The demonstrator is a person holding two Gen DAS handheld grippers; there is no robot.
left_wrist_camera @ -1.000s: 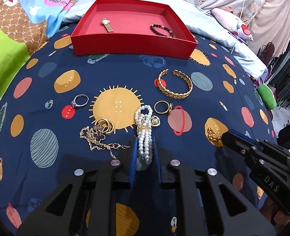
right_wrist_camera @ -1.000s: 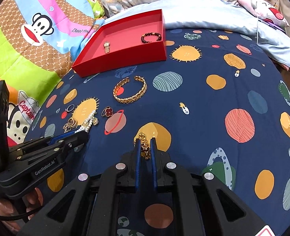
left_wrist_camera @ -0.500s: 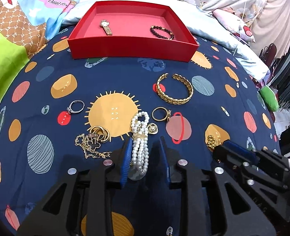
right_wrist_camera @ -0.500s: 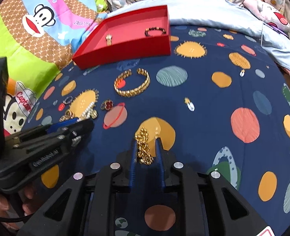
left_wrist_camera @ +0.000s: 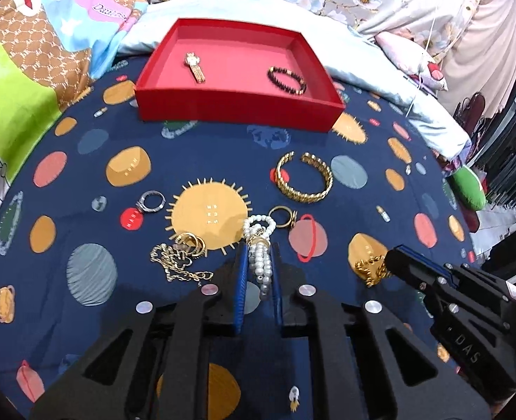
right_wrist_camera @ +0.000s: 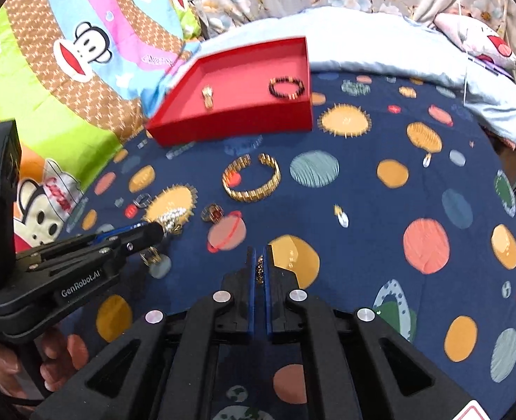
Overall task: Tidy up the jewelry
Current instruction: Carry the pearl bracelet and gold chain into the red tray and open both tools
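My left gripper has a white pearl bracelet between its blue pads, and its jaws are closing on the strands. The right gripper is closing tight on a short gold chain, which dangles from its tip in the left wrist view. A red tray at the far end of the bed holds a gold watch and a dark bead bracelet. Loose on the blue planet-print cover lie a gold cuff, a gold ring, a silver ring, gold hoops and a gold necklace.
A small clover ring lies ahead of the right gripper. The left gripper, held by a hand, reaches in from the left. Cartoon-print pillows and a pale blue quilt border the cover behind the tray.
Both grippers widened around their pieces half a second ago and have since narrowed on them. Both have risen a little, and the pearl bracelet and gold chain now hang from the tips.
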